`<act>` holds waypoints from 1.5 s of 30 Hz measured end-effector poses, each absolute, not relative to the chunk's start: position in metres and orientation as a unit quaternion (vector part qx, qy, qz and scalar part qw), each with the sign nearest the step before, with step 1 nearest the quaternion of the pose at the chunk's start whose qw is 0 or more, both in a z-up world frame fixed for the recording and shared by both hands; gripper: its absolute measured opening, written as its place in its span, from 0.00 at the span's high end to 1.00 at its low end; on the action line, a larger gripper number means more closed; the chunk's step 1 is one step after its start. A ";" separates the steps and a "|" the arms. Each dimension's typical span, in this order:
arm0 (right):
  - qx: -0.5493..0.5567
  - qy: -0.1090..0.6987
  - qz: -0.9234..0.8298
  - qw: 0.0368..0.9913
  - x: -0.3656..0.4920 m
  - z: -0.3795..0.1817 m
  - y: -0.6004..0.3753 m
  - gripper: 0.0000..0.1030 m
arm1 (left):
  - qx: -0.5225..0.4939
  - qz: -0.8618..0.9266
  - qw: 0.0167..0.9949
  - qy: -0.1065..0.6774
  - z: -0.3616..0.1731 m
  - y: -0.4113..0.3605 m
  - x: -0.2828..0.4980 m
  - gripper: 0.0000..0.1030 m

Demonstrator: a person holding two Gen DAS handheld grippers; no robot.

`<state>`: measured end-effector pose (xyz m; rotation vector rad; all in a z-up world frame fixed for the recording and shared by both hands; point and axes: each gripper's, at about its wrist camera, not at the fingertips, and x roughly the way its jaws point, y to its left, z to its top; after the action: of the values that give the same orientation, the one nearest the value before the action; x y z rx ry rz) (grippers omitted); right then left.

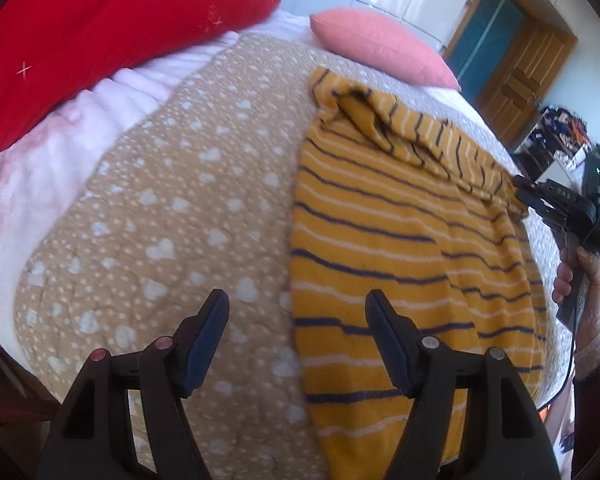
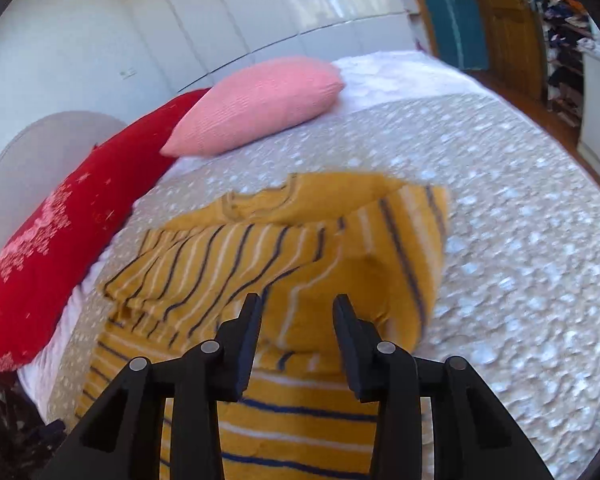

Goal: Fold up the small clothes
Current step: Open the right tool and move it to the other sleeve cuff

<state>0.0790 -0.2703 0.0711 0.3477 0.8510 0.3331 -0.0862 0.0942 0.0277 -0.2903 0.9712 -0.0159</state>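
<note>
Right tongs (image 2: 296, 312) released, nothing gripped, sleeve laid over striped yellow top (image 2: 300, 420) beneath for the fold; left tongs (image 1: 296, 312) spread empty above its edge to take it.

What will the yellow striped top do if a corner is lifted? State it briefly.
The yellow striped top is probably floppy: its sleeve already lies folded over in soft creases, so a lifted corner would likely drape and drag the rest. It looks light and thin. On the quilted bedspread it would likely bunch up when pushed, not slide flat.
</note>
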 end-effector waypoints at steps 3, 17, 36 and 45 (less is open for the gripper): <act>0.164 0.445 0.122 0.872 0.088 0.046 -0.278 0.63 | -0.129 -0.002 0.875 0.467 0.029 0.089 -0.085 0.32; 0.192 0.410 0.076 0.888 -0.046 0.052 -0.335 0.45 | -0.135 -0.004 0.878 0.459 0.030 0.077 -0.097 0.27; 0.307 0.422 0.174 0.835 -0.114 0.023 -0.308 0.43 | -0.151 -0.043 0.877 0.454 0.018 0.075 -0.123 0.19; 0.306 0.425 0.196 0.829 -0.127 0.019 -0.284 0.43 | -0.187 -0.075 0.866 0.458 0.022 0.087 -0.139 0.19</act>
<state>-0.1266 -0.2840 0.0186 0.6504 0.9015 0.4170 -0.1390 0.0870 0.0216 -0.3927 0.9589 -0.1569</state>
